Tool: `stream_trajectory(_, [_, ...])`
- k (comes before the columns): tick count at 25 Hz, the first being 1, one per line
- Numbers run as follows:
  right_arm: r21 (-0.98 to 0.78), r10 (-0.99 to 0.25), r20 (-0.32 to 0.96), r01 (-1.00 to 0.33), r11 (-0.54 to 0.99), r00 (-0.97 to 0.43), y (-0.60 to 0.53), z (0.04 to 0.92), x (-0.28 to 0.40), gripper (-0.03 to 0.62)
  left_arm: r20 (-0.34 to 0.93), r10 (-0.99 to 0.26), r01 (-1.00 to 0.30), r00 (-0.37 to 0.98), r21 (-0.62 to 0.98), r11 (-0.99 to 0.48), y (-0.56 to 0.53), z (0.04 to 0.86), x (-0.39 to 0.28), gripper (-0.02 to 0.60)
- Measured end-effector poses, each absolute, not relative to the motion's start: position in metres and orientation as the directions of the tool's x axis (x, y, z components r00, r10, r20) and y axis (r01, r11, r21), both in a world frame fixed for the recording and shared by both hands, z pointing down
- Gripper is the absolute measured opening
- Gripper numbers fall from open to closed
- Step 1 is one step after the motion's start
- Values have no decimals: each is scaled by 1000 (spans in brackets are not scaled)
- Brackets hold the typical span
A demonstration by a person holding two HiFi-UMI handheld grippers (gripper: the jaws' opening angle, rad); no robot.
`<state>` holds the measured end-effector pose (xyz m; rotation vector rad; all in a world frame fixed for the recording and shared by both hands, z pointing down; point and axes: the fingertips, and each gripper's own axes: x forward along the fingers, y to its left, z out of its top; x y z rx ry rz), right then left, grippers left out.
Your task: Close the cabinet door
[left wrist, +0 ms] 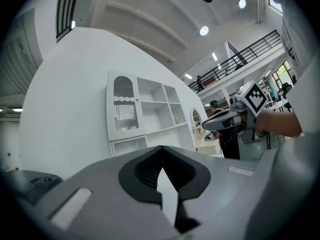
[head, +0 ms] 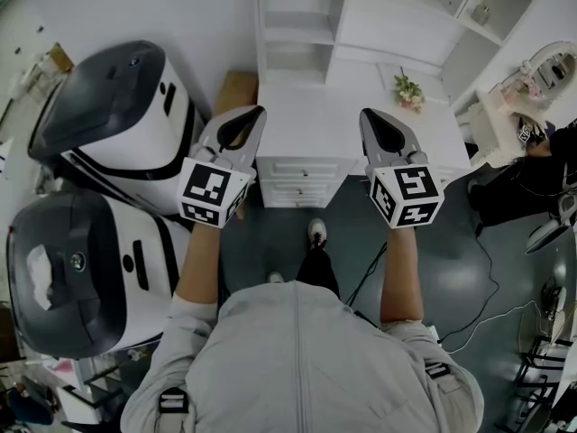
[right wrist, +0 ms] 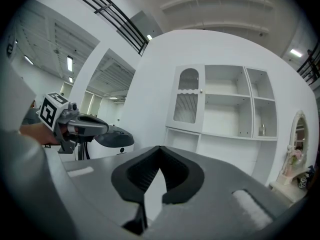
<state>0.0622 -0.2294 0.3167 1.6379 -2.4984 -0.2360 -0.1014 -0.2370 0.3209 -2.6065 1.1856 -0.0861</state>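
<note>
A white cabinet with a shelf hutch and drawers stands in front of me. Its door, with an arched, ribbed glass pane, is at the hutch's upper left and looks flush with the frame; it also shows in the left gripper view. My left gripper is held level and short of the cabinet's left front corner, shut and empty. My right gripper is level with it to the right, also shut on nothing. Each gripper shows in the other's view, the right gripper and the left gripper.
Two large white and dark-grey machines stand close on the left. A small flower vase sits on the cabinet top. A mirrored dressing table is at the right. Cables trail over the dark floor.
</note>
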Motion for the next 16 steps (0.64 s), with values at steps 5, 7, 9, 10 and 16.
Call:
stream_trajectory(5, [208,-914,37,-892,402,-404,-231,317,61,2,-57,-752,-735,657,-273,-621,-237,322,-103,20])
stream_trajectory(7, [206,-913,38,-891,405,-406,-231,319,60,2,-56,-753,-736,656,-272,-620,-236,323,-104,20])
stream_trajectory(9, [204,-912,41,-890,408,-408,-231,321,59,1,-54,-753,-735,656,-270,-622,-235,325,-104,20])
stream_trajectory(10, [203,-911,41,-890,409,-409,-231,321,59,1,-53,-752,-735,656,-270,-622,-235,326,-104,20])
stream_trajectory(16, [199,-910,43,-889,412,-412,-234,322,61,1,-51,-756,-739,653,-262,-621,-237,327,-104,20])
